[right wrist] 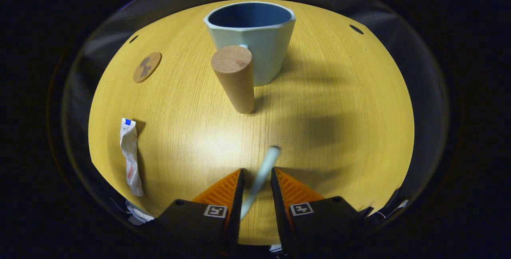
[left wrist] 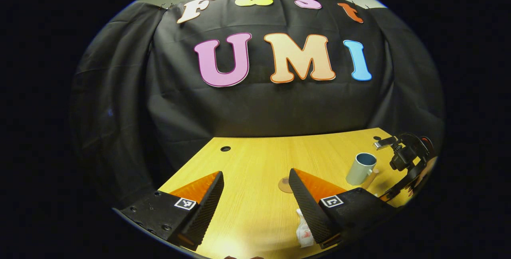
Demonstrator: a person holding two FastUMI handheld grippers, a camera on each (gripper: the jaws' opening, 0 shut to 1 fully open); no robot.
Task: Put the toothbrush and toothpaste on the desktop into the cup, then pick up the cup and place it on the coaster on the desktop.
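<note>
In the right gripper view my right gripper [right wrist: 256,174] is shut on a pale toothbrush [right wrist: 263,173], whose end juts forward above the desk. Ahead stands the light blue cup [right wrist: 255,43] with a round wooden handle [right wrist: 234,79] pointing toward me. The round brown coaster [right wrist: 147,66] lies far left, and the white toothpaste tube [right wrist: 131,156] lies flat at the near left. In the left gripper view my left gripper [left wrist: 255,179] is open over the desk; the toothpaste [left wrist: 304,229] lies by its right finger, the coaster [left wrist: 285,185] is just beyond, and the cup [left wrist: 361,169] stands at the right near the right gripper [left wrist: 403,159].
The yellow wooden desk [right wrist: 339,91] has small cable holes [right wrist: 356,29] near its far corners, and one hole [left wrist: 225,148] at the back in the left gripper view. The black cloth wall [left wrist: 259,107] rises right behind the desk's far edge.
</note>
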